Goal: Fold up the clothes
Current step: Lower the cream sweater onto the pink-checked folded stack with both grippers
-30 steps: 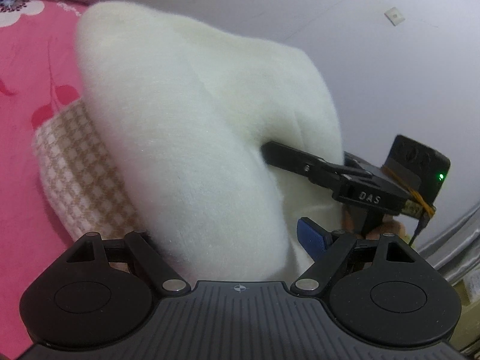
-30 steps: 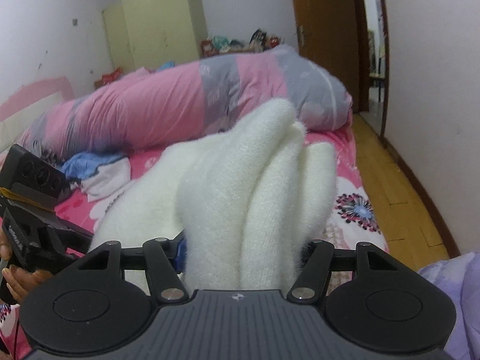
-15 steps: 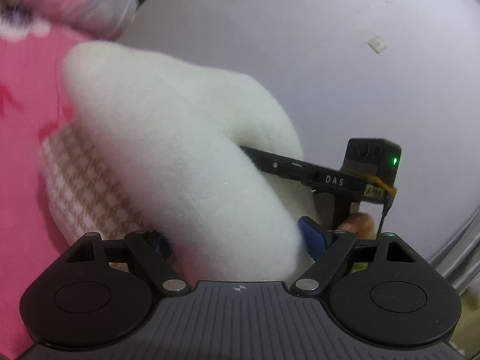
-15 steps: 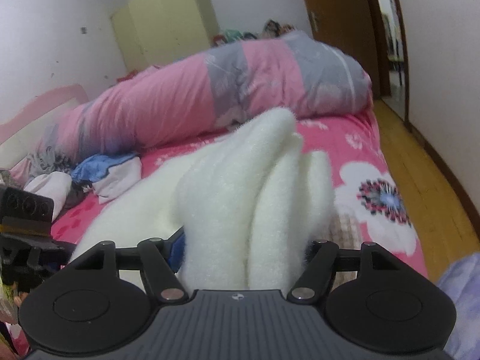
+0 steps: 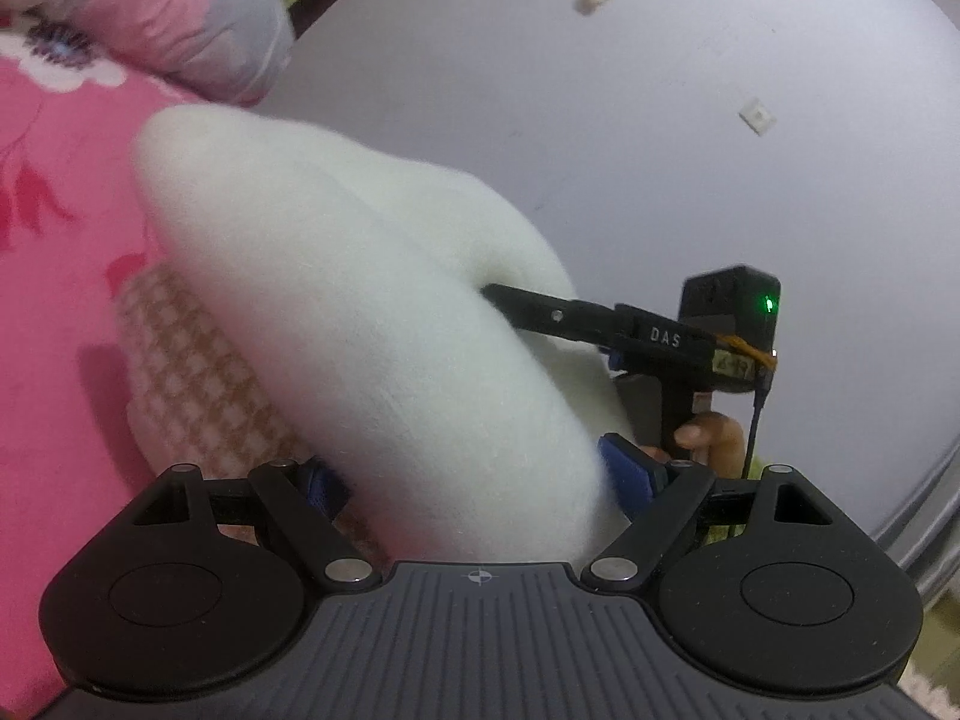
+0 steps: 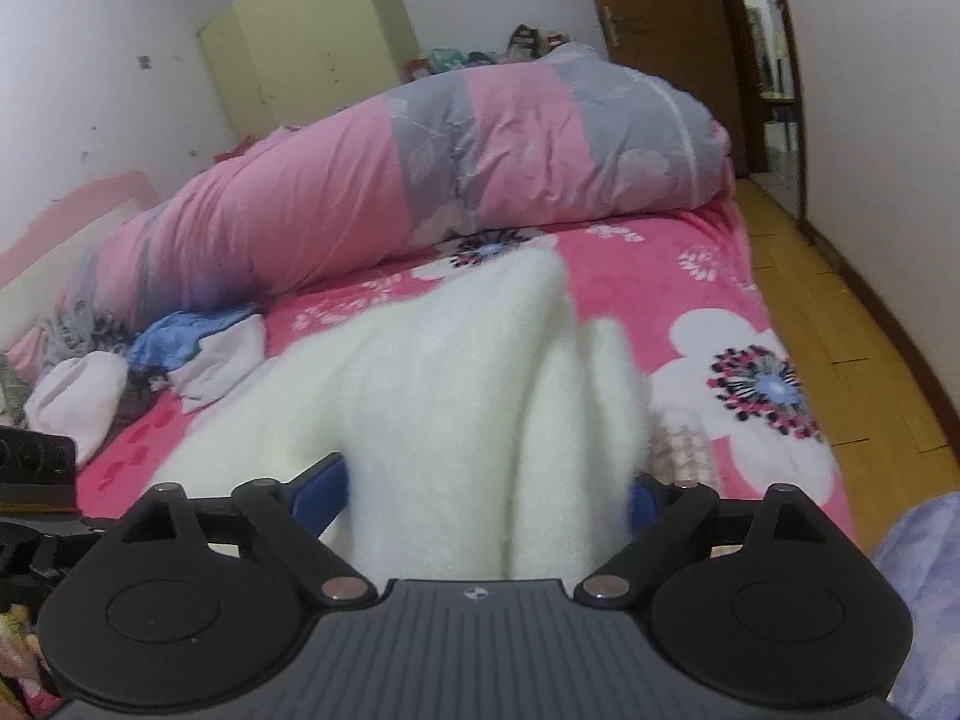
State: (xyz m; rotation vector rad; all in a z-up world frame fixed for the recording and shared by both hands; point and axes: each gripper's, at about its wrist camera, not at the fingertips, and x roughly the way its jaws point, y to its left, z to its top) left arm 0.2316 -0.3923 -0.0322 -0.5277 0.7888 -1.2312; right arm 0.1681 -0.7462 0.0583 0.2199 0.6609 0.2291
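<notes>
Fluffy white garment (image 5: 372, 324) bunched between both grippers above pink floral bed (image 6: 708, 300), near its floor-side edge; left gripper (image 5: 474, 480) clamped wide on thick fold; right gripper (image 6: 489, 492) opening, fabric between blue pads (image 6: 318, 489); checked cloth (image 5: 198, 384) beneath; rolled quilt (image 6: 420, 180) along far edge.

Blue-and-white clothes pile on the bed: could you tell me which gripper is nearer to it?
Probably left. The left gripper sits just in front of the pile; the right gripper, jaws opening around the white fleece, is further right.
</notes>
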